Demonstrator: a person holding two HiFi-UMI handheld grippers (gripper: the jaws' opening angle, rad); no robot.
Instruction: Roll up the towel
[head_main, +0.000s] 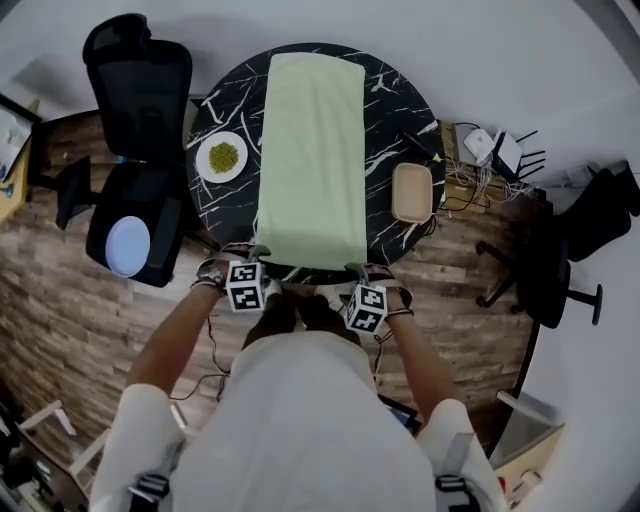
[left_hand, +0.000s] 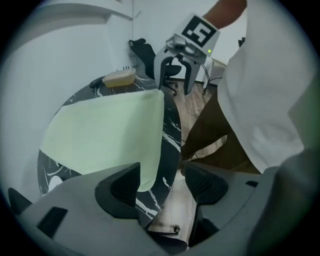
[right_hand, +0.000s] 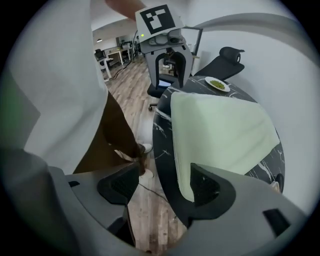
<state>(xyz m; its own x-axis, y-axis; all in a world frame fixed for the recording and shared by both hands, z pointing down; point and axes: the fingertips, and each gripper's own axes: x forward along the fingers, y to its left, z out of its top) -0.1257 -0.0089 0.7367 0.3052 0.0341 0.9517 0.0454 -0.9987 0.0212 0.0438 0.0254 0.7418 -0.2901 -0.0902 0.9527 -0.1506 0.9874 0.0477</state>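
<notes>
A pale green towel (head_main: 312, 160) lies flat and lengthwise across the round black marble table (head_main: 395, 110); its near end hangs slightly over the table's front edge. Both grippers hang just off that edge and point steeply down. My left gripper (head_main: 250, 272) is at the towel's near left corner, my right gripper (head_main: 366, 290) at the near right corner. In the left gripper view the jaws (left_hand: 162, 186) stand open, with the towel's corner (left_hand: 150, 170) beside one jaw and untouched. In the right gripper view the jaws (right_hand: 162, 185) are also open, the towel's edge (right_hand: 185, 165) close to one jaw.
A white plate of green food (head_main: 222, 156) sits left of the towel, a beige tray (head_main: 412, 192) to its right. A black office chair (head_main: 140, 120) stands at the left, another chair (head_main: 560, 260) at the right. Cables and a router (head_main: 495, 150) lie on the floor.
</notes>
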